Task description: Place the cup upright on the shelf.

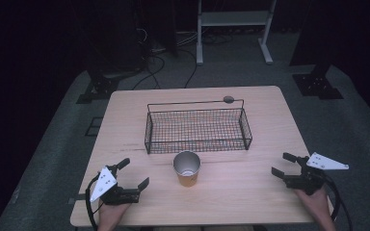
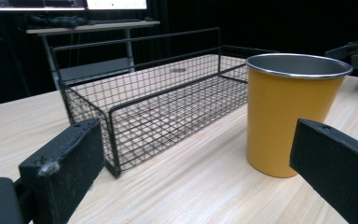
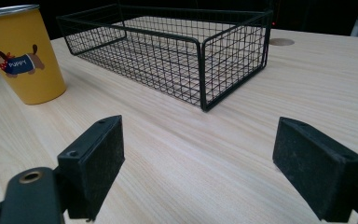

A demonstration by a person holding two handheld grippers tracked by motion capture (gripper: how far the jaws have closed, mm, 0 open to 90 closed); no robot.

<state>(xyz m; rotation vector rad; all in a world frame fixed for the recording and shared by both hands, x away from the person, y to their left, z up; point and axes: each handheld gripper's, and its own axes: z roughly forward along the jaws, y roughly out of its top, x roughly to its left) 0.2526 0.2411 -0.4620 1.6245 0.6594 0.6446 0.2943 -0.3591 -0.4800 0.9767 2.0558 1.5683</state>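
Observation:
A yellow cup [image 1: 187,168] with a metal rim stands upright on the wooden table [image 1: 250,192], just in front of a black wire basket [image 1: 197,127]. My left gripper [image 1: 134,174] rests open at the table's front left, its jaws pointing toward the cup [image 2: 289,112]. My right gripper [image 1: 285,164] rests open at the front right, nothing between its jaws. In the right gripper view the cup [image 3: 23,56] shows a cartoon dog marked PUPPY, and the basket [image 3: 177,51] lies ahead. The basket [image 2: 158,102] looks empty.
A round grey grommet [image 1: 228,99] sits in the table behind the basket. Beyond the table are a white metal stand [image 1: 233,29], black stand feet and cables on the grey floor.

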